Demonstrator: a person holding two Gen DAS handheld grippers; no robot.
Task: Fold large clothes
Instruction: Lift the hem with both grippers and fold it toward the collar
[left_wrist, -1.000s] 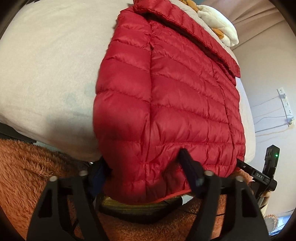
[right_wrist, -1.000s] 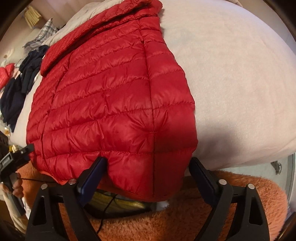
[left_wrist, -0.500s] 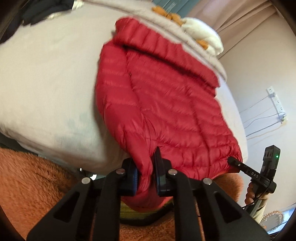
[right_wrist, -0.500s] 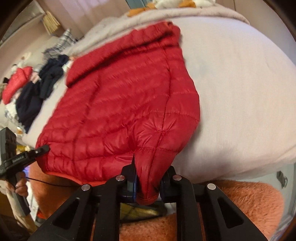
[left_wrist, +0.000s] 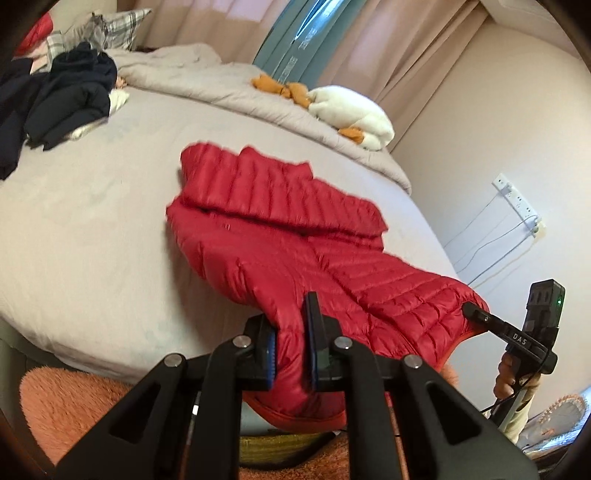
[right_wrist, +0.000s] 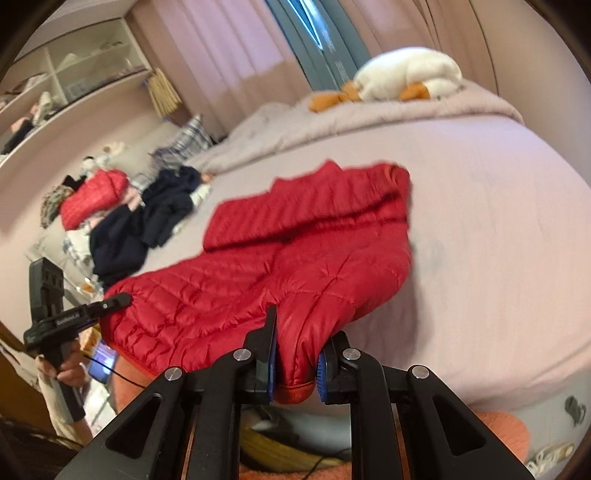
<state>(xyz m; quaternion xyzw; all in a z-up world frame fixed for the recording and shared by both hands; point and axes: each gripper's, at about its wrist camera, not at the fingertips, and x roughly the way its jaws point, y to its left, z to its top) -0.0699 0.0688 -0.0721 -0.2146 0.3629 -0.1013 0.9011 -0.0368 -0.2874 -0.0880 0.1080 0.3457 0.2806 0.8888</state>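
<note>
A red quilted puffer jacket (left_wrist: 280, 236) lies on the grey bed, collar at the far end, hem raised off the near edge. It also shows in the right wrist view (right_wrist: 303, 258). My left gripper (left_wrist: 291, 350) is shut on the jacket's left hem corner. My right gripper (right_wrist: 295, 369) is shut on the right hem corner. The right gripper also shows in the left wrist view (left_wrist: 480, 314), clamped on the far hem corner, and the left gripper shows in the right wrist view (right_wrist: 118, 301).
The grey bed sheet (left_wrist: 92, 221) spreads around the jacket. Dark navy clothes (left_wrist: 62, 99) are piled at the far left, with another red garment (right_wrist: 92, 199). A white and orange plush (left_wrist: 351, 114) lies on a folded duvet. An orange fluffy rug (left_wrist: 74, 398) lies below.
Both grippers closed on the hem corners, then rose and lifted the near end of the jacket. More of the bed and room has come into view.
</note>
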